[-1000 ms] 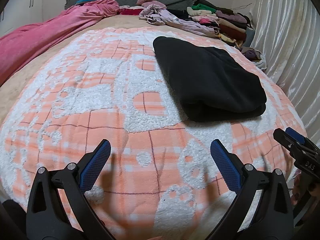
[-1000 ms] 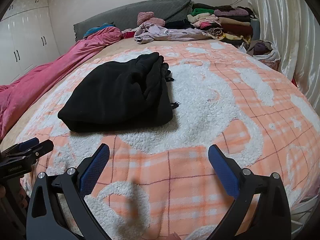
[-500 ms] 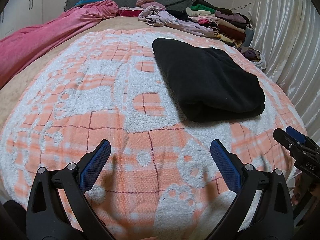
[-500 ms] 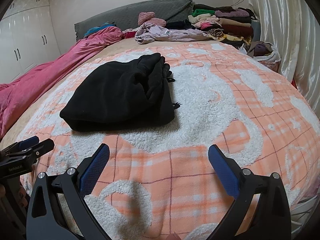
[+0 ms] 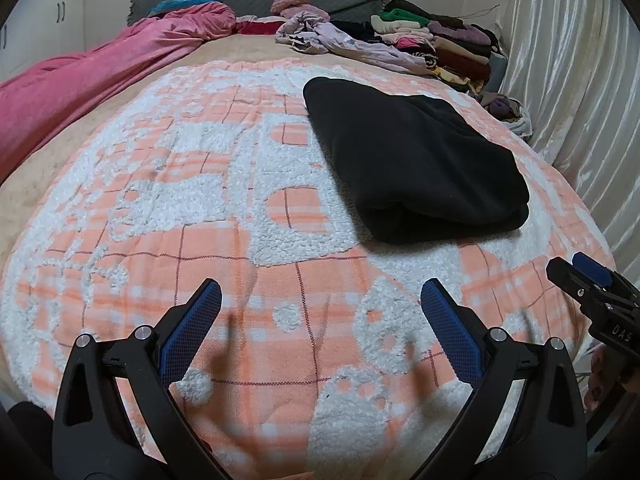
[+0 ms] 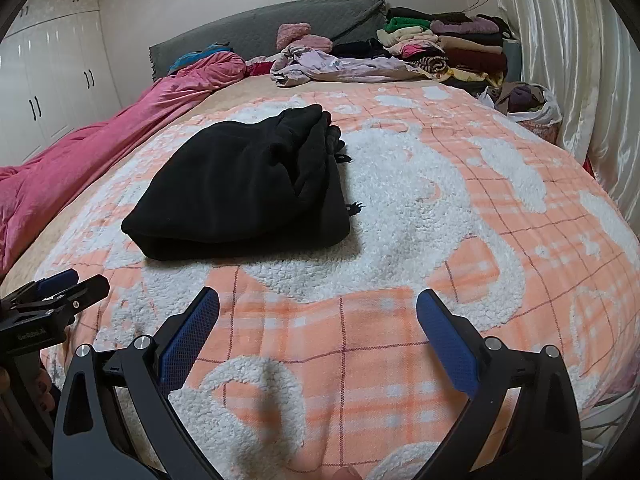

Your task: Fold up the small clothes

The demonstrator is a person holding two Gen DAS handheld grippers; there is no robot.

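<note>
While folded on itself, black garment (image 5: 412, 160) with underside hidden; left gripper (image 5: 320, 312) and right gripper (image 6: 318, 312) spread wide, empty.

Underside of folded black fleece garment (image 5: 416, 156) hidden; crumpled pink velvet quilt (image 6: 80, 168) cut by left edge; far stacked folded clothes pile (image 6: 452, 48) too small to sort.

One folded black garment (image 5: 416, 160), one pink quilt (image 5: 92, 80), one checked blanket (image 5: 200, 208), two hand-held grippers (image 5: 320, 320) (image 6: 318, 320).
</note>
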